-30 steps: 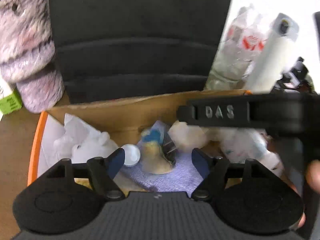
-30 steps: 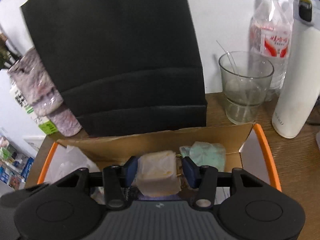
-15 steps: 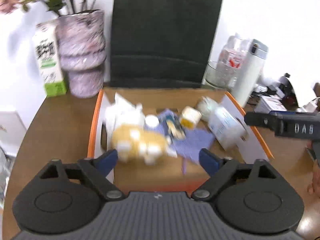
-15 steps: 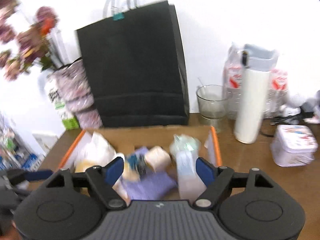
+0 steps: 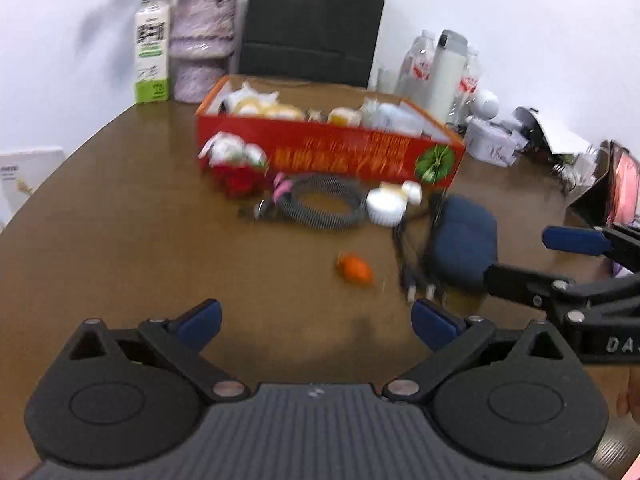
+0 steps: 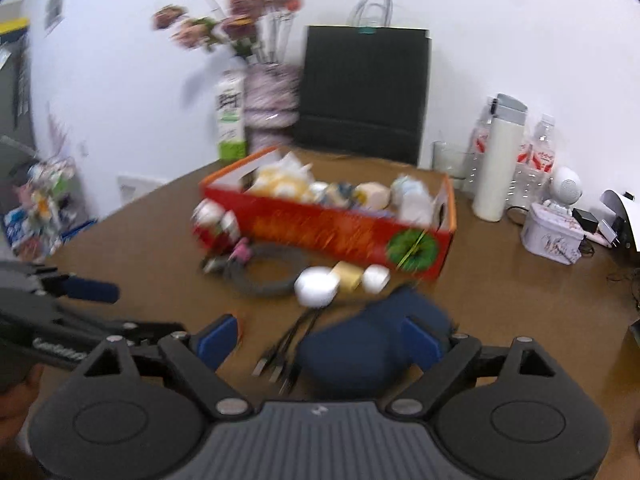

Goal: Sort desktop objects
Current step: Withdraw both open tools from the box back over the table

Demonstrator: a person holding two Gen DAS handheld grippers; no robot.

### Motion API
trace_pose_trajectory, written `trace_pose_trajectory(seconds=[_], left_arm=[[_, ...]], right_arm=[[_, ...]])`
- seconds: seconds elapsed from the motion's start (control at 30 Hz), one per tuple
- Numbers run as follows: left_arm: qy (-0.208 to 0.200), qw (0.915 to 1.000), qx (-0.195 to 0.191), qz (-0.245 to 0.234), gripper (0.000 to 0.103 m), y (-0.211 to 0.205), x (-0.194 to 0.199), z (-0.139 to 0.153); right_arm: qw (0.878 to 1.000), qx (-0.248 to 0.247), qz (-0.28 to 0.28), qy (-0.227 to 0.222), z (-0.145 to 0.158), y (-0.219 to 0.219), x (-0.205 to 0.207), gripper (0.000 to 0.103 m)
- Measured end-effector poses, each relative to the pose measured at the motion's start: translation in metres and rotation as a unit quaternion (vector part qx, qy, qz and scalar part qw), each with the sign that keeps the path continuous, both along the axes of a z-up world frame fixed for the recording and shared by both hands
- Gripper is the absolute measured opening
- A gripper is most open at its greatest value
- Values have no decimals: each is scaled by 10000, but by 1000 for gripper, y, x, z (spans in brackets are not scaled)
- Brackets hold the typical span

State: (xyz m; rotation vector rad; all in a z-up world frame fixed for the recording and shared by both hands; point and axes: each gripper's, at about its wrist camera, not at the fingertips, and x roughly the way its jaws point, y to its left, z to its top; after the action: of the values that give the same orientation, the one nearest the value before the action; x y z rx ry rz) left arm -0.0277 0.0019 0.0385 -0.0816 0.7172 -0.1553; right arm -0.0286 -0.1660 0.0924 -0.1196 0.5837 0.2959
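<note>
My left gripper point(image 5: 316, 320) hangs above the brown table point(image 5: 120, 240) with its blue fingers spread wide and nothing between them; my right gripper point(image 6: 320, 338) is likewise spread wide and empty, its fingers framing the near end of a dark blue pouch point(image 6: 372, 344) that lies on the table below, though I cannot tell from this blurred view whether the pads touch it. The red cardboard box point(image 5: 340, 152) stands further back on the table, already holding a heap of pale items; both views are smeared, so I take them to be soft toys and packets without being sure. In front of the box lie a grey coiled cable point(image 5: 320, 204) with a pink tie, a red and white toy point(image 5: 236, 164) against the box's left corner, and a white round case point(image 6: 316, 286) beside a small yellowish roll point(image 6: 348, 276); a small orange object point(image 5: 354, 270) sits apart nearer to me, and a bunch of black cable plugs point(image 6: 280, 364) lies just left of the pouch. Behind the box stand a black paper bag point(image 6: 364, 92), a milk carton point(image 5: 151, 50) and a white flask point(image 6: 498, 164).
</note>
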Motion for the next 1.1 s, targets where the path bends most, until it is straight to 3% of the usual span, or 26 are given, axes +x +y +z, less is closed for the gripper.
trace_pose_trajectory(seconds=[0.17,0.37,0.67,1.1], left_arm=[[-21,9996,172,205,103,1,-34,-22],[-155,9992,196,306,103,3,-39,-24],[-223,9991,41,355,103,7,-40,-26],[-241,9992,54,318,103,8,-38,-24]], right_arm=[[9987,338,-277,251,-28,-2,-39,89],[9956,222,-795,440,-53,-10,-53,89],[9908,456,-1106,639,-60,-21,-43,91],[9907,317,-1182,597,-58,-15,-44,92]])
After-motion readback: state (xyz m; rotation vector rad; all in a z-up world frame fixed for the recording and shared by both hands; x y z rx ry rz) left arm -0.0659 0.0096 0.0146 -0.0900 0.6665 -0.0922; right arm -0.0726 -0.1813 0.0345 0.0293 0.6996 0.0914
